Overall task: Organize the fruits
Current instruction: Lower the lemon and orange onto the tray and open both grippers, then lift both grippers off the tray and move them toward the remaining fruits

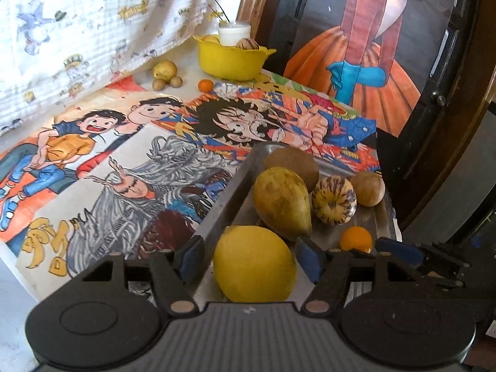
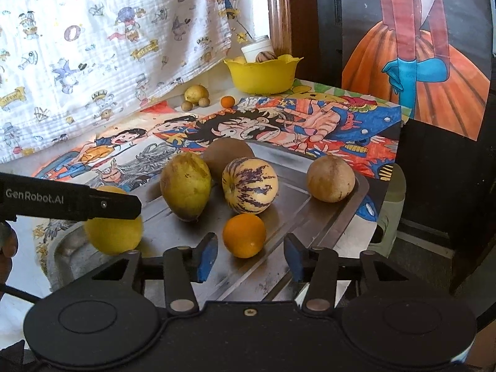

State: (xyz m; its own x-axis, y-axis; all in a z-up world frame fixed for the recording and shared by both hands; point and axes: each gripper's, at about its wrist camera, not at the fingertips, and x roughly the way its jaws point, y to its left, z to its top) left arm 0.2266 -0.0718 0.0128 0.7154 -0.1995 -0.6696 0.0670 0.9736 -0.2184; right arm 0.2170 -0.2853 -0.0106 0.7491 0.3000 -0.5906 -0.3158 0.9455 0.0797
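Observation:
A steel tray [image 2: 325, 214] [image 1: 229, 198] holds a yellow lemon [image 1: 254, 263] [image 2: 113, 235], a yellow-green mango [image 1: 280, 201] [image 2: 186, 184], a striped melon [image 1: 333, 200] [image 2: 249, 184], a small orange [image 2: 245, 235] [image 1: 356, 238], a brown kiwi-like fruit [image 2: 228, 153] and a round tan fruit [image 2: 330, 183]. My left gripper [image 1: 251, 259] is open, its pads on either side of the lemon with small gaps. My right gripper [image 2: 249, 257] is open, with the small orange between its fingertips, not touching.
A yellow bowl [image 2: 263, 76] with a white cup and fruit stands at the back. A pear-like fruit [image 2: 196, 93], small brown fruits and a tiny orange [image 2: 227, 101] lie beside it on cartoon posters. A patterned cloth hangs at the left; dark furniture stands at the right.

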